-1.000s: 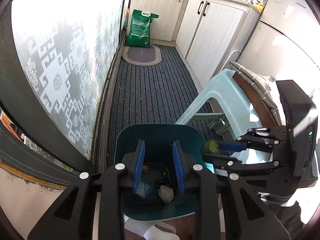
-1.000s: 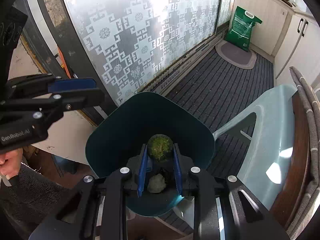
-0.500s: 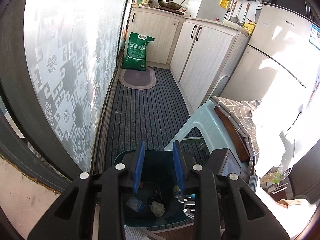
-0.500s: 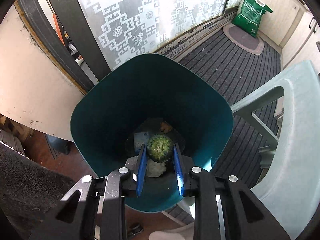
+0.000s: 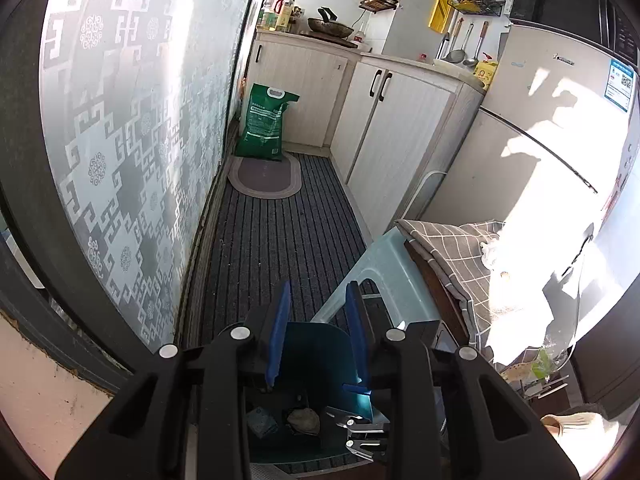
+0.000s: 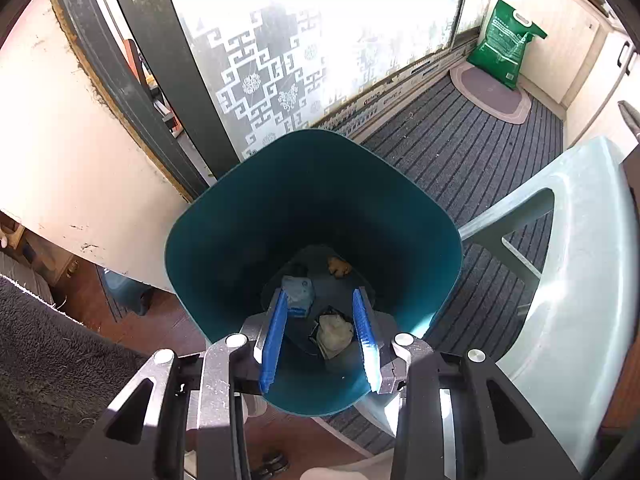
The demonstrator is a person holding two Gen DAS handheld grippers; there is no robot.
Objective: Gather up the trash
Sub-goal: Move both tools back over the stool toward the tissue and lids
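Observation:
A teal trash bin point(image 6: 224, 232) stands on the floor below both grippers; it also shows in the left wrist view point(image 5: 316, 344). Inside lie a blue wrapper point(image 6: 298, 294), a white crumpled wad point(image 6: 336, 330) and a brown scrap point(image 6: 340, 266). My right gripper point(image 6: 322, 300) is open and empty over the bin's mouth. My left gripper point(image 5: 318, 300) is open and empty, higher up above the bin's rim. The green round piece is not visible in either view.
A pale green plastic stool point(image 6: 576, 312) stands right of the bin. A table with a grey checked cloth point(image 5: 460, 252) is beside it. A patterned glass door point(image 5: 120, 140), a green sack point(image 5: 264, 124), cabinets point(image 5: 392, 128) and a fridge point(image 5: 540, 140) line the striped mat point(image 5: 272, 248).
My right gripper has opened and the green round piece has left it. My left gripper has risen and tilted up, away from the bin.

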